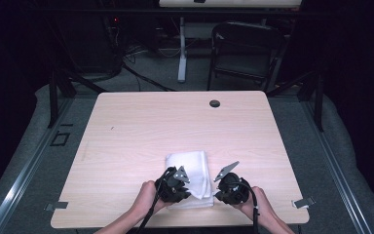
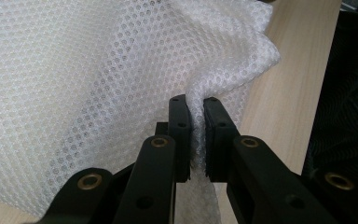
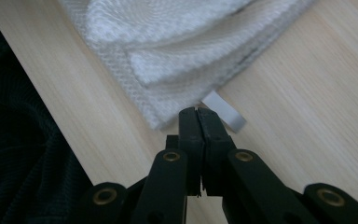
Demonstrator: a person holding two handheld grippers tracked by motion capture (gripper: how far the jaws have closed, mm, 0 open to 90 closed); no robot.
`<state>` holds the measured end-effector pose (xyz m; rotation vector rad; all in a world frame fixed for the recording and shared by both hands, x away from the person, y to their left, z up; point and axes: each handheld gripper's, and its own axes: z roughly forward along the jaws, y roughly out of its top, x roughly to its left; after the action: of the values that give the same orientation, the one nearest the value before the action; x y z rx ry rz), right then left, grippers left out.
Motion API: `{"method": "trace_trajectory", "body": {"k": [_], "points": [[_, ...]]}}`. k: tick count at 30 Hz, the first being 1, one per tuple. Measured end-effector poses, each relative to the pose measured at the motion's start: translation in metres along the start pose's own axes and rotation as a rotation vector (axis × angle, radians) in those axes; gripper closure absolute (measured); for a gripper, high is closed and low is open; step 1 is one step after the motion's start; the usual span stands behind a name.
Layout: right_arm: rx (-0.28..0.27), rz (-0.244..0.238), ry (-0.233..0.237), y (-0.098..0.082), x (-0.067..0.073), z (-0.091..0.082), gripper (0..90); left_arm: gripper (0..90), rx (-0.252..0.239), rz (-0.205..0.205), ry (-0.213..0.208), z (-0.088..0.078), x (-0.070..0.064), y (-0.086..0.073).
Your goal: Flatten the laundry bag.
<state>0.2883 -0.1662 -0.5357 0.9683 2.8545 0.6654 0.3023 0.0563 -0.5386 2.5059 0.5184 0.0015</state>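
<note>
White towel [image 1: 191, 178] folded on table [image 1: 141, 126] near its front edge, between both grippers; left gripper [image 2: 196, 135] pinching a raised fold of mesh weave, seen close in left gripper view; right gripper [image 3: 199, 140] pressed together just short of towel corner, beside small label [image 3: 224, 110]; whether cloth is caught: unclear; jaw tips hidden in high view.

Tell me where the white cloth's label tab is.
In the right gripper view, the label tab sticks out from the folded white cloth's corner onto the table, just beyond the right gripper.
</note>
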Motion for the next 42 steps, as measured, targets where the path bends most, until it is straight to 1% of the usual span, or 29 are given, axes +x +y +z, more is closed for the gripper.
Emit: {"method": "trace_trajectory", "body": {"k": [1,2,6,7,8,10,12,16,18,19,20,21,22,23,24,25,27,28,29,31,33,34,36,37,39,40,42], "points": [[-0.001,-0.007,0.006,0.002,0.001,0.002,89.5,83.6,0.001,0.002,0.001,0.0,0.0,0.0],[0.005,-0.027,0.005,0.007,0.003,0.006,89.6,83.6,-0.001,0.001,0.0,0.0,0.0,0.0],[-0.009,-0.034,0.005,0.012,0.005,0.012,89.7,83.6,-0.001,-0.003,-0.001,0.0,0.0,0.0],[-0.019,-0.026,0.009,0.013,0.005,0.014,89.7,83.7,-0.001,-0.003,0.001,0.0,0.0,-0.001],[-0.025,-0.03,0.01,0.014,0.004,0.016,89.8,83.7,-0.003,-0.003,0.002,0.0,0.0,-0.001],[-0.01,-0.035,0.004,0.016,0.003,0.021,90.0,83.7,-0.007,-0.002,0.007,0.0,0.0,-0.001],[-0.019,-0.03,0.021,0.016,0.002,0.025,90.0,84.0,-0.008,-0.003,0.015,-0.001,0.0,0.0],[-0.03,-0.032,0.023,0.015,0.004,0.029,90.0,84.1,-0.012,0.004,0.026,-0.002,0.0,0.0],[-0.03,-0.029,0.016,0.015,0.006,0.029,90.0,84.2,-0.013,0.006,0.033,-0.003,-0.001,0.0],[-0.024,-0.034,0.015,0.015,0.006,0.029,90.0,84.3,-0.024,0.009,0.047,-0.005,-0.002,-0.001],[-0.024,-0.034,0.015,0.015,0.006,0.029,90.0,84.4,-0.024,0.009,0.047,-0.005,-0.002,-0.001],[-0.021,-0.035,0.015,0.015,0.006,0.029,90.0,84.5,-0.033,0.017,0.06,-0.009,-0.002,-0.002],[-0.021,-0.035,0.015,0.015,0.006,0.029,90.0,84.6,-0.033,0.017,0.06,-0.009,-0.002,-0.002],[-0.022,-0.033,0.011,0.015,0.006,0.029,90.0,84.7,-0.039,0.019,0.069,-0.011,-0.002,-0.002],[-0.008,-0.048,0.009,0.015,0.006,0.028,90.0,84.8,-0.05,0.027,0.089,-0.013,-0.003,-0.002],[-0.007,-0.051,0.011,0.016,0.006,0.028,90.0,84.9,-0.053,0.033,0.098,-0.014,-0.004,-0.002],[-0.005,-0.05,0.012,0.016,0.006,0.028,90.0,85.1,-0.055,0.029,0.106,-0.015,-0.004,-0.002],[-0.012,-0.037,0.022,0.015,0.005,0.029,90.0,85.4,-0.061,0.029,0.113,-0.015,-0.004,-0.002],[-0.012,-0.037,0.022,0.015,0.005,0.029,90.0,85.5,-0.061,0.029,0.113,-0.015,-0.004,-0.002],[-0.008,-0.036,0.019,0.015,0.005,0.028,90.0,85.6,-0.07,0.026,0.132,-0.017,-0.005,-0.003],[-0.007,-0.036,0.017,0.015,0.005,0.028,90.0,85.6,-0.073,0.026,0.138,-0.018,-0.005,-0.003],[-0.008,-0.032,0.013,0.015,0.005,0.028,90.0,85.5,-0.087,0.018,0.145,-0.022,-0.006,-0.004],[-0.005,-0.034,0.005,0.015,0.005,0.028,90.0,85.5,-0.089,0.019,0.15,-0.024,-0.006,-0.004],[-0.002,-0.027,0.008,0.015,0.006,0.028,90.0,85.4,-0.102,0.015,0.157,-0.027,-0.006,-0.006],[-0.001,-0.024,0.008,0.015,0.005,0.028,90.0,85.4,-0.104,0.016,0.165,-0.029,-0.006,-0.007],[0.01,-0.03,0.011,0.015,0.004,0.027,90.0,85.3,-0.104,0.016,0.165,-0.029,-0.006,-0.007],[0.005,-0.023,0.005,0.015,0.004,0.027,90.0,85.2,-0.11,0.015,0.174,-0.031,-0.006,-0.008]]}}
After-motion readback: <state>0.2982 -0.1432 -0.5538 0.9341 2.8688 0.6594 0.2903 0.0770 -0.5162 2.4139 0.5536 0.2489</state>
